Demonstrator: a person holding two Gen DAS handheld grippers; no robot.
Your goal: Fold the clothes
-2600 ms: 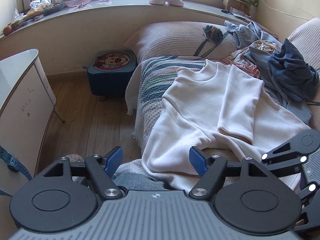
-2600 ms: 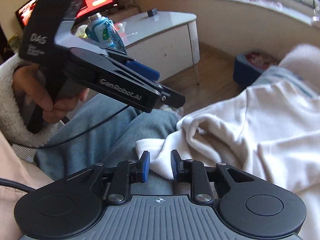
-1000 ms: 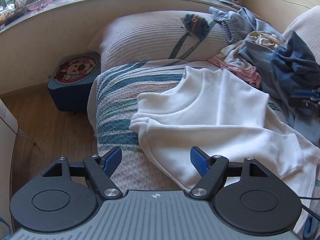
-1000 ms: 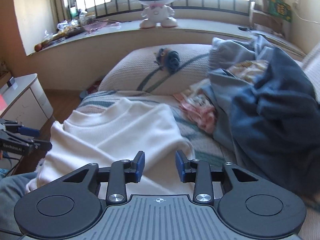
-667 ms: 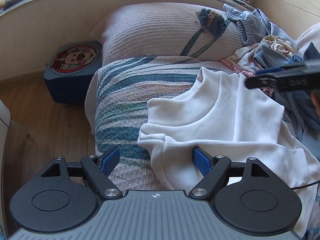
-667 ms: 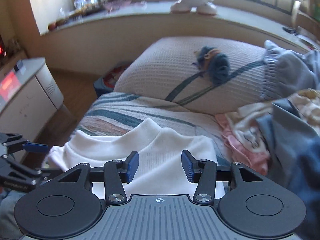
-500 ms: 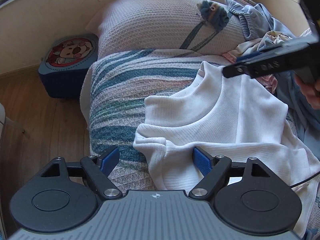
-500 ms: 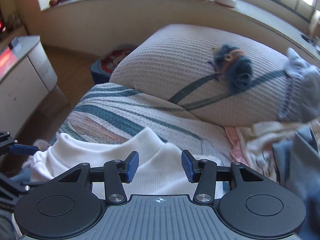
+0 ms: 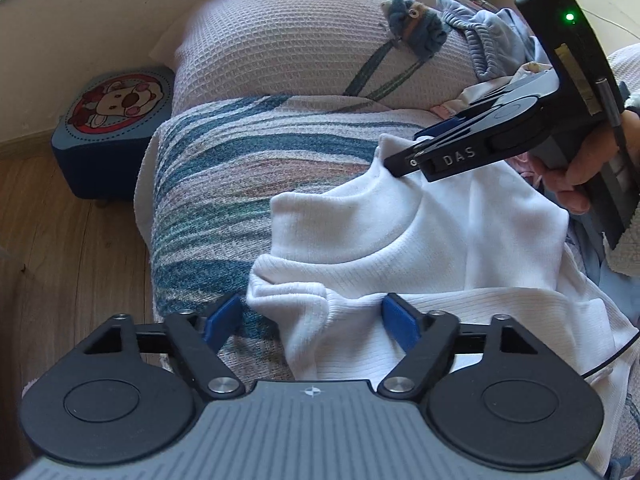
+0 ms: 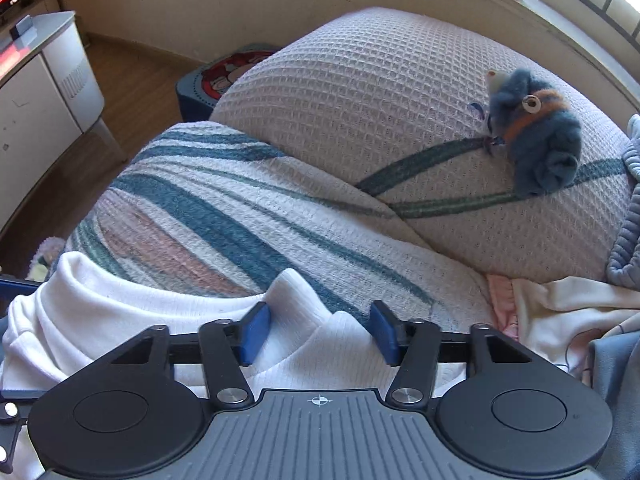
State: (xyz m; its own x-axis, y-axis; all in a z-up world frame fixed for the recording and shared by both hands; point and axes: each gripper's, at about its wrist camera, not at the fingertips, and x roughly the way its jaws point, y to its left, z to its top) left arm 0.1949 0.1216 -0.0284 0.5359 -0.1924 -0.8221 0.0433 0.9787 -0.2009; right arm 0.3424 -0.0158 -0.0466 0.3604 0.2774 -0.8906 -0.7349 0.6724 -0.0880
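white sweater (image 9: 460, 240) spread on striped sofa cover (image 9: 240, 168) | left gripper (image 9: 312, 318) closing astride near shoulder fold, unpinched | right gripper (image 10: 316, 332) closing astride far collar, unpinched | risk: pads catch one layer only, fold skews

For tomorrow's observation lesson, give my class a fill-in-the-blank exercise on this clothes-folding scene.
1. The top laid out for folding is ____ in colour.
2. It lies on a blanket with wavy ____ stripes.
3. The right gripper reaches the top at its ____.
4. The knitted toy rests on the ____.

Missing words: white; blue; collar; pillow
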